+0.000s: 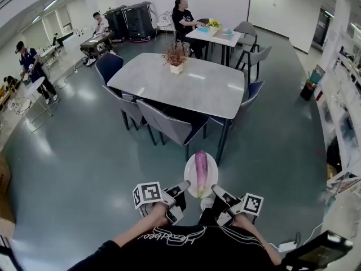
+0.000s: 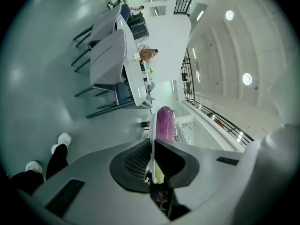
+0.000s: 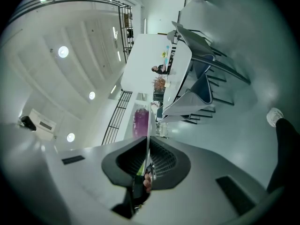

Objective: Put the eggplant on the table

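Observation:
A purple eggplant [image 1: 201,170] lies lengthwise on a small white plate [image 1: 190,167] held in the air over the floor, short of the grey table [image 1: 186,84]. My left gripper [image 1: 181,188] is shut on the plate's near left rim and my right gripper [image 1: 218,192] is shut on its near right rim. In the left gripper view the plate [image 2: 151,136] shows edge-on between the jaws of the left gripper [image 2: 152,150], with the eggplant [image 2: 165,123] beyond. The right gripper view shows the same: the plate [image 3: 148,137] pinched by the right gripper [image 3: 147,150], the eggplant [image 3: 140,121] beside it.
The table carries a potted dry plant [image 1: 176,57] near its far edge. Grey and blue chairs [image 1: 169,126] stand tucked around it, two on the near side. A person sits at a smaller table [image 1: 217,36] behind. Shelves [image 1: 344,95] line the right wall.

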The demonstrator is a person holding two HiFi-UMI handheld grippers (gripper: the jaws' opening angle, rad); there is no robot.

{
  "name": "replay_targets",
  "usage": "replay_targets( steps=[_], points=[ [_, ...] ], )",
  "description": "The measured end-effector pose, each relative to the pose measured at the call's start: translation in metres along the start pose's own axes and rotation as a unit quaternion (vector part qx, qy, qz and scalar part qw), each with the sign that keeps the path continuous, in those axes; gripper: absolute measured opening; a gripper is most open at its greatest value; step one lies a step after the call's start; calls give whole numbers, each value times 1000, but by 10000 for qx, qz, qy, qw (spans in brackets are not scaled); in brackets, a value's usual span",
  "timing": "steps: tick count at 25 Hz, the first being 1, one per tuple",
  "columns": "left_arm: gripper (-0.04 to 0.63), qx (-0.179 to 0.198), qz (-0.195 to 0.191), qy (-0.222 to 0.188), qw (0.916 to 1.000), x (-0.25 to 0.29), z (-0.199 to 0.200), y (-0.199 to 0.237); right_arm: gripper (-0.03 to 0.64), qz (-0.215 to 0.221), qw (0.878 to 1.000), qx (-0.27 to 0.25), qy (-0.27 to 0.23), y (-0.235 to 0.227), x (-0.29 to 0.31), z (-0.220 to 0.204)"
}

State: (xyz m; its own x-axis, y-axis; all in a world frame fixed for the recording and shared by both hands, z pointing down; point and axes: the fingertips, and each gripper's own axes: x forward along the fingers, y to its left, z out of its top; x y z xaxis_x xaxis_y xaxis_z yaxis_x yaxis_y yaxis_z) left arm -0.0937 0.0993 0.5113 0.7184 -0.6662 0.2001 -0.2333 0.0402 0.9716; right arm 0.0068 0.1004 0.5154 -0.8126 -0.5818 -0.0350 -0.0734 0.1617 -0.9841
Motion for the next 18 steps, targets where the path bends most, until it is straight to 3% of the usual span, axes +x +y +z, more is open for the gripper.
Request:
replay_targets(
  steps=[7,18],
  points=[
    [28,-104,221,-293,9993,36,43,7,20,-46,9993,125,357,-21,39,46],
    [28,-314,251,-556,9976,151,128,5,20,-148,9975,58,684,-49,103,178]
  ],
)
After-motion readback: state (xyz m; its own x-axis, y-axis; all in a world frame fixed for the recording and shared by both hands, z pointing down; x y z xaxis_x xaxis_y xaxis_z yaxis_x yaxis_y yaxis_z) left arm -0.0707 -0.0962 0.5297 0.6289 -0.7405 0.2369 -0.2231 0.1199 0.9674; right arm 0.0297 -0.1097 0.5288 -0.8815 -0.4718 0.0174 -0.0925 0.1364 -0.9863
